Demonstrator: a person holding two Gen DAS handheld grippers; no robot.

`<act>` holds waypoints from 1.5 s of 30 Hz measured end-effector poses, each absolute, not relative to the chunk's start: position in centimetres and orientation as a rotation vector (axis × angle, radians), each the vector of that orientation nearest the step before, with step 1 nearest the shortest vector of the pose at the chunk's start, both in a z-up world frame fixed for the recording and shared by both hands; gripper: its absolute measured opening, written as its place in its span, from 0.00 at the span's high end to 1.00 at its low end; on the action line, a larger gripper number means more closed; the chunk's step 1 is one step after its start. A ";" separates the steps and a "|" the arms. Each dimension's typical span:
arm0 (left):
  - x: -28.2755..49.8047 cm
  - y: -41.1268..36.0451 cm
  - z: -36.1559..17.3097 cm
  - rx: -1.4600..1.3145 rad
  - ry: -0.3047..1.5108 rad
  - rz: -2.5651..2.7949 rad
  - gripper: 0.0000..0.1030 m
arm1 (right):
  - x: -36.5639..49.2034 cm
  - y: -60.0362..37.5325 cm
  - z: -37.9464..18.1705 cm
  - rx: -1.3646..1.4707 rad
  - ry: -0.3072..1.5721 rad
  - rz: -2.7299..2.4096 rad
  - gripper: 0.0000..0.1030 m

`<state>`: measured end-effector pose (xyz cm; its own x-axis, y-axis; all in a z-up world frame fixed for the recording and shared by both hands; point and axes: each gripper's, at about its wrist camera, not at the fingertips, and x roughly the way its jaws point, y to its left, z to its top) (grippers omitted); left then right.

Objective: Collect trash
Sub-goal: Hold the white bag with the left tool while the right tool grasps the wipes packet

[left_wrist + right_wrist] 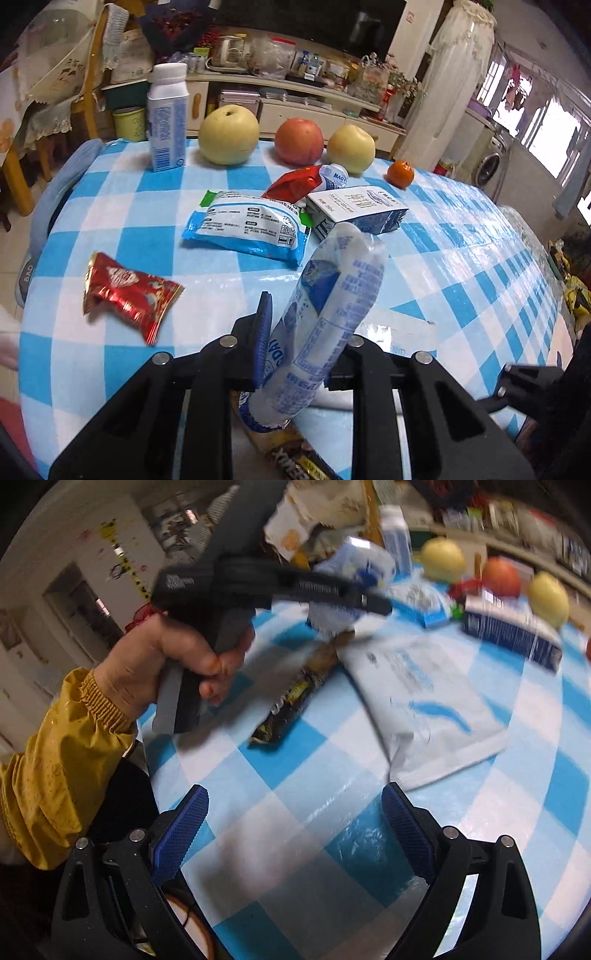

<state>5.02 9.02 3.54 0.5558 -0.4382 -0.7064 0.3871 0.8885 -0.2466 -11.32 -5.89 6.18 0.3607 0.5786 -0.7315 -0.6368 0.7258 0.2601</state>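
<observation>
Gripping milk pouch (table edge close)

Left wrist: low, close, angled down over checked table toward shelves | right wrist: same table, facing leftward | shared: fruit row.

Two yellow pears, red apple, tangerine on blue-white checked tablecloth, TV behind.
</observation>
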 end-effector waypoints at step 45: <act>-2.6 15.3 5.2 -0.227 0.799 -0.355 0.77 | -3.8 -3.9 3.2 -0.179 0.887 0.360 0.24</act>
<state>-2.59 15.34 5.21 0.6432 -0.3938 -0.6566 0.2242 0.9169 -0.3303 -3.81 -3.92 3.20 0.5769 0.2320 -0.7832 -0.3788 0.9254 -0.0050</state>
